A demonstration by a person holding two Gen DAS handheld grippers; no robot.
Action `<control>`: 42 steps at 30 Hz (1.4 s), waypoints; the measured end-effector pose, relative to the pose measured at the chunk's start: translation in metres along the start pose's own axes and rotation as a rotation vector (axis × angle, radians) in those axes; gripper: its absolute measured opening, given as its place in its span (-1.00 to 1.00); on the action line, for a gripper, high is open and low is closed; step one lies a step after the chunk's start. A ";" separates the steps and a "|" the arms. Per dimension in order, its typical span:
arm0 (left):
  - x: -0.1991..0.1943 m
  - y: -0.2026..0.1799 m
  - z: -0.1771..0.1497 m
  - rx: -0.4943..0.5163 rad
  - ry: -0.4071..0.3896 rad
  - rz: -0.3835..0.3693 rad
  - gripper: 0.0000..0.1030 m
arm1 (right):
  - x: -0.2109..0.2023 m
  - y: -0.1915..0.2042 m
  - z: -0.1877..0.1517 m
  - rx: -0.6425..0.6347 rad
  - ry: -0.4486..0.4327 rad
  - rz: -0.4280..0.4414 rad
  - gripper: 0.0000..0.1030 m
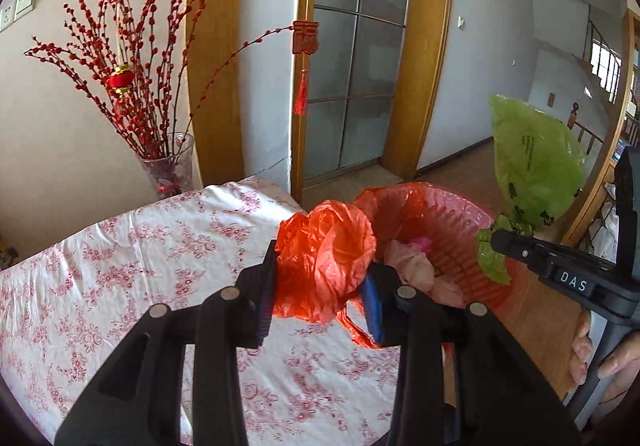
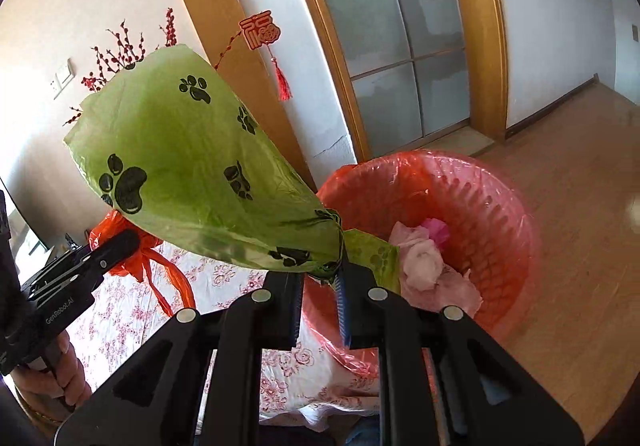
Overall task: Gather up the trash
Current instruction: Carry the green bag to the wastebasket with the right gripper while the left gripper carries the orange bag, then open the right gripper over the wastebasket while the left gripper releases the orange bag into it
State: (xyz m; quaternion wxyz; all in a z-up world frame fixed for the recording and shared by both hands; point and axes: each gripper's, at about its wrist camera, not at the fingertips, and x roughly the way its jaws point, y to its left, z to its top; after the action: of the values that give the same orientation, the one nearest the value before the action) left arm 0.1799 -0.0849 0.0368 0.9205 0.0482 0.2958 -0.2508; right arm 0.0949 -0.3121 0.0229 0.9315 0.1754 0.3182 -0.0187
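The orange bag (image 1: 326, 258) sits crumpled between the pads of the left tool (image 1: 320, 286), clenched on it, with a loop trailing below toward the floral-clothed counter (image 1: 120, 278). The green paw-print bag (image 2: 192, 165) is pinched at its knotted neck by the right tool (image 2: 322, 282), billowing up and to that tool's left. Just ahead of both tools stands the red-lined bin (image 2: 492, 205), already holding pink tissue (image 2: 424, 262).

Risks, as I judge them: the light, air-filled green bag could drift past the rim on release; the orange loop could snag the left tool. The 2 tools are close and could collide. A vase of red branches (image 1: 168, 161) stands far left, clear.
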 end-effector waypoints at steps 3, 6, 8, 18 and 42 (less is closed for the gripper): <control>0.002 -0.014 0.002 0.020 -0.008 -0.017 -0.29 | -0.003 -0.012 0.001 0.030 -0.002 -0.005 -0.71; 0.007 -0.025 0.003 0.020 -0.001 -0.043 -0.29 | -0.005 -0.022 0.003 0.050 -0.006 -0.016 -0.71; 0.012 -0.031 0.003 0.023 0.003 -0.057 -0.29 | -0.005 -0.029 0.003 0.059 -0.005 -0.024 -0.71; 0.041 -0.061 0.004 0.021 0.028 -0.124 -0.28 | 0.004 -0.055 0.011 0.099 0.019 -0.064 -0.71; 0.116 -0.083 -0.005 -0.018 0.137 -0.162 0.02 | 0.020 -0.093 0.023 0.176 0.029 -0.097 0.00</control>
State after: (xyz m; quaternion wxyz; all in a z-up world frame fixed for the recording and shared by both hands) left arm 0.2175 -0.2062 -0.0277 0.8752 0.0331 0.3633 -0.3178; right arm 0.1109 -0.4060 -0.0012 0.9057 0.2410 0.3371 -0.0893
